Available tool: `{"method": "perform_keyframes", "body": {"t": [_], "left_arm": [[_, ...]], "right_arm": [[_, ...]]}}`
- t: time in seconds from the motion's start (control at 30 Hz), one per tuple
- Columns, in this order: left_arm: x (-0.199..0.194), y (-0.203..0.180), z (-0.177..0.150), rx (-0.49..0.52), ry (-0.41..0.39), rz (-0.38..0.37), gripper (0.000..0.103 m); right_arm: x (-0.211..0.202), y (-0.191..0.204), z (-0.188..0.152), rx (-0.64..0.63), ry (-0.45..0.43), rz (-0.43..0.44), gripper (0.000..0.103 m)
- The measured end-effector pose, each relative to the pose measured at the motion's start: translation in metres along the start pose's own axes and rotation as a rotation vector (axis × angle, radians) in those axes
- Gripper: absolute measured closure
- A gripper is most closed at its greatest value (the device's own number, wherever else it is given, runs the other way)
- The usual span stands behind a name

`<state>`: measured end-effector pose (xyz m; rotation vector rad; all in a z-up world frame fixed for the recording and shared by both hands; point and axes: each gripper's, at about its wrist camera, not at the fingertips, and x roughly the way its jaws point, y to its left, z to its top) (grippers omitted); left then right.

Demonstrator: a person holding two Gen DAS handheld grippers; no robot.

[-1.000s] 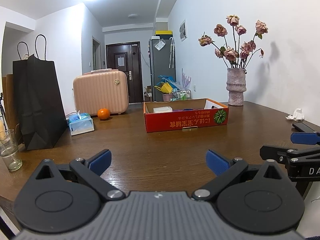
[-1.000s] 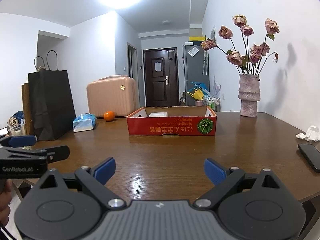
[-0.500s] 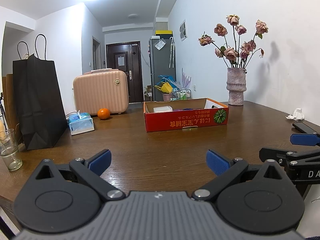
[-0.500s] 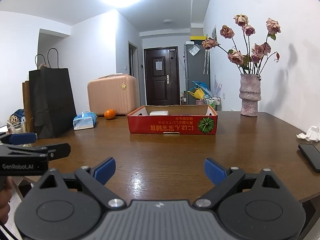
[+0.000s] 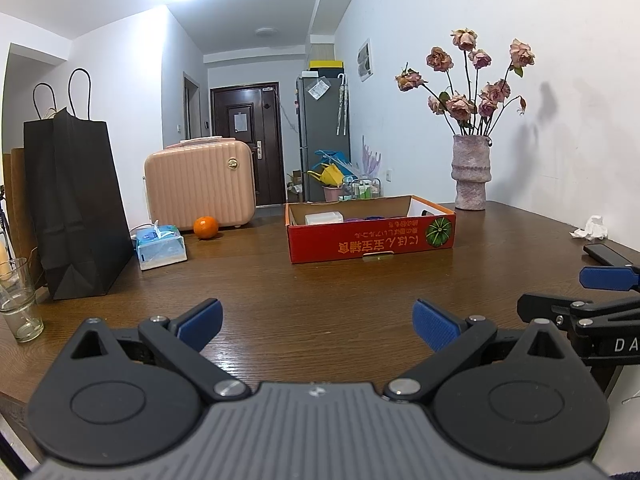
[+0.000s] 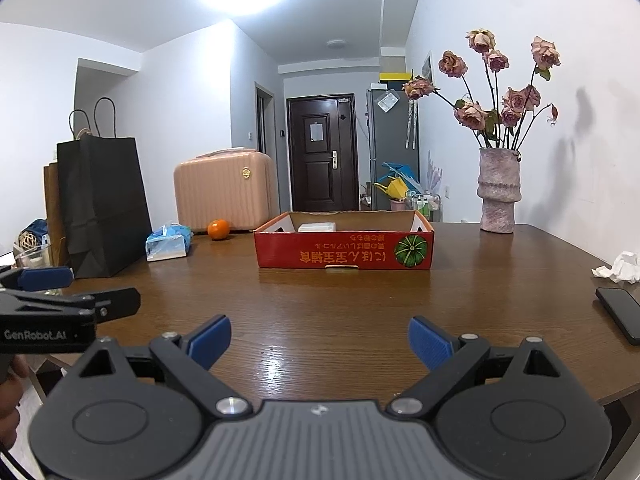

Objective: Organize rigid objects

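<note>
A red cardboard tray (image 5: 370, 238) stands at the middle of the brown table (image 5: 320, 288), also in the right wrist view (image 6: 344, 254). A white box (image 5: 324, 218) and small purple items lie inside it. An orange (image 5: 205, 227) and a blue tissue pack (image 5: 161, 244) sit left of it. My left gripper (image 5: 318, 324) is open and empty above the near table edge. My right gripper (image 6: 319, 342) is open and empty, level with it on the right.
A black paper bag (image 5: 76, 204) and a glass (image 5: 20, 308) stand at the left. A pink case (image 5: 200, 188) is behind the orange. A vase of dried roses (image 5: 471, 178) stands back right. A black phone (image 6: 622, 314) and crumpled tissue (image 6: 618, 268) lie at the right.
Both grippers have risen very slightly and stay open. Nothing on the table has moved.
</note>
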<state>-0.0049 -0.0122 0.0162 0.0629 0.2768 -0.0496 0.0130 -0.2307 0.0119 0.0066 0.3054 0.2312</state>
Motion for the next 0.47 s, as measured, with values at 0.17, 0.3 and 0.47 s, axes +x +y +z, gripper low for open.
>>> {"method": "perform_keyframes", "body": {"t": [0.17,0.3,0.47], "left_arm": [[-0.0001,-0.0002,-0.0003,0.000,0.001,0.001,0.000],[0.0006,-0.0009,-0.0002,-0.001,0.001,-0.005,0.000],[0.0016,-0.0021,-0.0007,-0.003,0.001,-0.021,0.000]], "right_arm": [[0.0012,0.0015,-0.0001,-0.004,0.005,0.005,0.007],[0.0014,0.0014,-0.0005,-0.003,0.007,0.005,0.007],[0.0017,0.0021,-0.0013,-0.005,0.009,0.006,0.007]]}}
